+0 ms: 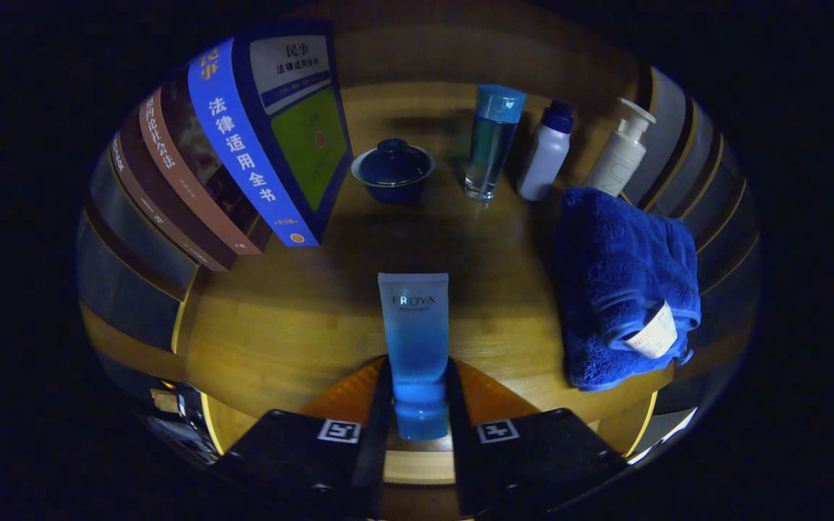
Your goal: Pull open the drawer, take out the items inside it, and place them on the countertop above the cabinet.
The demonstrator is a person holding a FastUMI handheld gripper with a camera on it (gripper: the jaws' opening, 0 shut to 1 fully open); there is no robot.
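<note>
Here tongs (418,405) clamped on blue tube (414,340) w/ cap end partly hidden btwn fingers, over countertop (294,318).

pale blue plastic squeeze tube (414,340): cap end partly hidden between the black tool (417,405) fingers | row of upright books (243,145): far ones cut off | folded blue towel's white tag (654,334): print too small to tell

Gripper (417,405): we see two black fingers, long and flat-sided.
Finger mounts: we see broad black blocks with rounded corners.
Markings: we note one square black-and-white fiducial tag on each block.
Accent: we see orange panels behind fingers.
</note>
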